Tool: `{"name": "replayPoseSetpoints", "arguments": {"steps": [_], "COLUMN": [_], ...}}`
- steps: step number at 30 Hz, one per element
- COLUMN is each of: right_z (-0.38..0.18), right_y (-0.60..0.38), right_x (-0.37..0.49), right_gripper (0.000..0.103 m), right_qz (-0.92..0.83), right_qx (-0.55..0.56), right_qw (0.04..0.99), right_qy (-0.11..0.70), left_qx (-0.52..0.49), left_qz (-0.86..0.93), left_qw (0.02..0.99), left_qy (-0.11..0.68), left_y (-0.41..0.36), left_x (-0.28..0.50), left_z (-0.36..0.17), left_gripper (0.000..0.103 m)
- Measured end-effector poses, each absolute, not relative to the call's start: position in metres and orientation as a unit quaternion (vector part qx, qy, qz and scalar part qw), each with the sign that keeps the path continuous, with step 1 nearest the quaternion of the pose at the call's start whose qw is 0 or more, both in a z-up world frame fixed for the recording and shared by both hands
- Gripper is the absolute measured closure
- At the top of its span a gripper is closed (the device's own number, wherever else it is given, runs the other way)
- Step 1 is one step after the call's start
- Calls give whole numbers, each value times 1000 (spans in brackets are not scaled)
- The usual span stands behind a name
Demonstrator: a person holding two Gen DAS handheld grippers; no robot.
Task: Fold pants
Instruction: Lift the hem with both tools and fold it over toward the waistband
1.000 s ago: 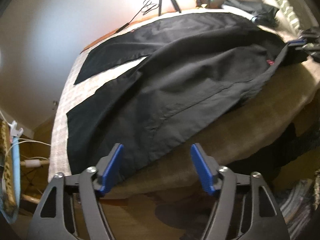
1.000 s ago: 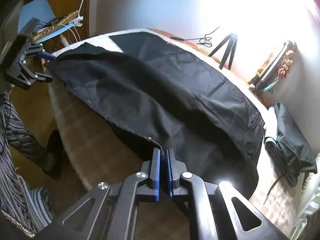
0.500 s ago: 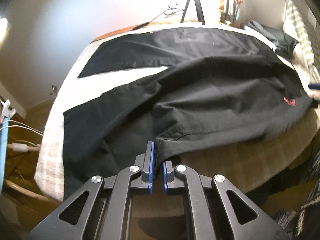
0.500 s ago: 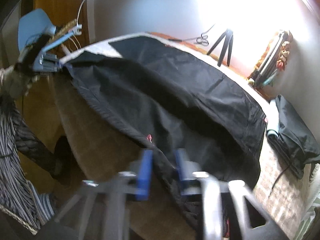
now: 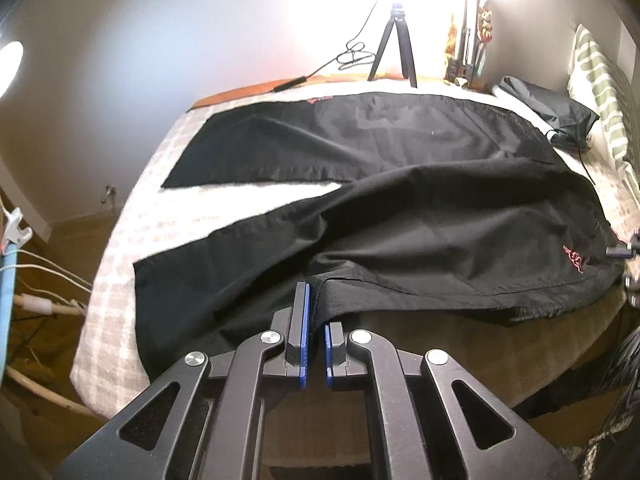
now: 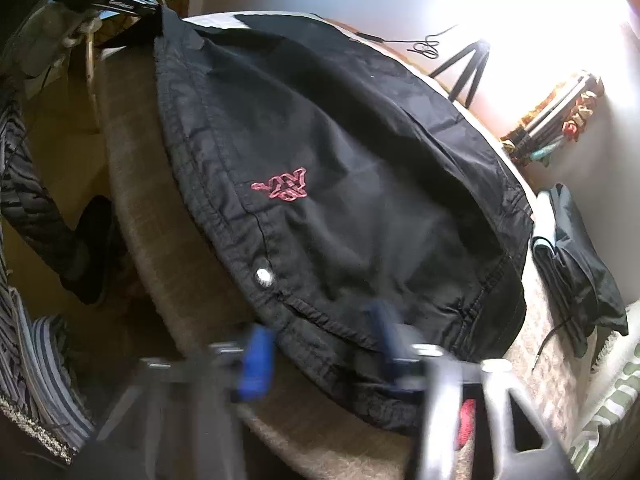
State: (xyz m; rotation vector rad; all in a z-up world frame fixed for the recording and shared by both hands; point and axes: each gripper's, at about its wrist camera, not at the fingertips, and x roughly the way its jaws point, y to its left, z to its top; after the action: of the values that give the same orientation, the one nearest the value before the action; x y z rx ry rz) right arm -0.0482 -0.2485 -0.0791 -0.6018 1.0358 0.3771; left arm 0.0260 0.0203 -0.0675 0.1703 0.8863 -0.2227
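The pants (image 5: 400, 200) are lying across the bed (image 5: 120, 240), thin, limp, probably slippery. The left gripper (image 5: 316, 332) is pinching a hem edge at 6 o'clock. The right gripper (image 6: 320, 352), blurred, is closing astride the waistband, a firm hold.

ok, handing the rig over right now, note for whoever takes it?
Left gripper: shut on the near edge of the pants.
Right gripper: blurred, jaws just closing, pads apart around the waistband.
Pants: spread on the bed, near leg and far leg apart in a V.
Done: leg edge gripped, no fold made.
Left: secure the waistband, probably carry the near leg over the far one, then fold up.
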Motion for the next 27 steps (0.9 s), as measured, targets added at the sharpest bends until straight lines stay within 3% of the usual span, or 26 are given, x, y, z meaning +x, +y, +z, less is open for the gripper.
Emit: {"name": "replayPoseSetpoints", "arguments": {"steps": [4,18,27], "right_z": [-58,52,42], "right_y": [-257,-268,-281], "right_x": [-41,45,154], "right_gripper": [101,102,102], "right_qz": [152,82,74], "right_qx": [-260,-250,-246], "right_qw": [834,899,891], "right_qy": [463,350,374], "left_qx": [75,85,119], "left_qz": [-106,-101,-88], "left_qw": [905,934,927], "left_qy": [404,333,345], "left_y": [23,16,-8], "left_x": [25,94,192], "left_z": [-52,10,5], "left_gripper": [99,100,100]}}
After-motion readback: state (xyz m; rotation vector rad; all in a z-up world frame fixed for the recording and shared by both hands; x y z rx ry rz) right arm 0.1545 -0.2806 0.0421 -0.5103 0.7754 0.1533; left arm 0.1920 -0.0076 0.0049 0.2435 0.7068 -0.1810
